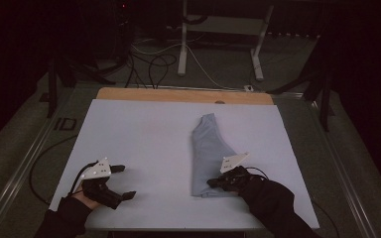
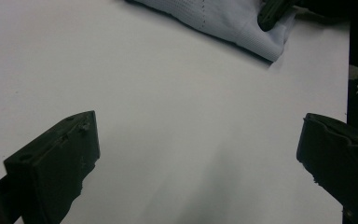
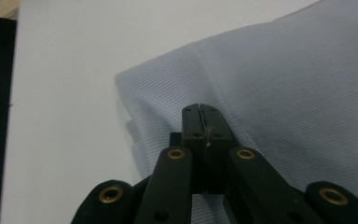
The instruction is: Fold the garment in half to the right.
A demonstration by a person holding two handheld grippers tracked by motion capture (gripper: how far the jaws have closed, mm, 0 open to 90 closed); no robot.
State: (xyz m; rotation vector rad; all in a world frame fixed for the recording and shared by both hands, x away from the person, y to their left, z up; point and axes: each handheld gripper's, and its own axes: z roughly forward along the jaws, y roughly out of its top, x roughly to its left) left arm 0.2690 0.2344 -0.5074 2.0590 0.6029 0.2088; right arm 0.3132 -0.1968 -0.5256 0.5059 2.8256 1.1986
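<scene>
A light blue folded cloth [image 1: 208, 153] lies lengthwise on the white tabletop [image 1: 144, 134], right of the middle. My right gripper [image 1: 212, 182] is at the cloth's near end, its jaws pressed together and the tips down on the fabric [image 3: 284, 70]. In the right gripper view [image 3: 200, 109] no fabric shows between the closed tips. My left gripper [image 1: 127, 181] rests at the near left of the table, jaws wide apart with nothing between them. The left gripper view [image 2: 198, 140] looks over bare white surface toward the cloth's corner [image 2: 223, 18], where the right gripper's tip [image 2: 270, 11] sits.
A wooden strip [image 1: 178, 95] borders the table's far edge. Beyond it stand white desk legs [image 1: 183, 44] with cables [image 1: 154, 64] on the dark floor. Metal rails [image 1: 25, 163] run along both sides of the table.
</scene>
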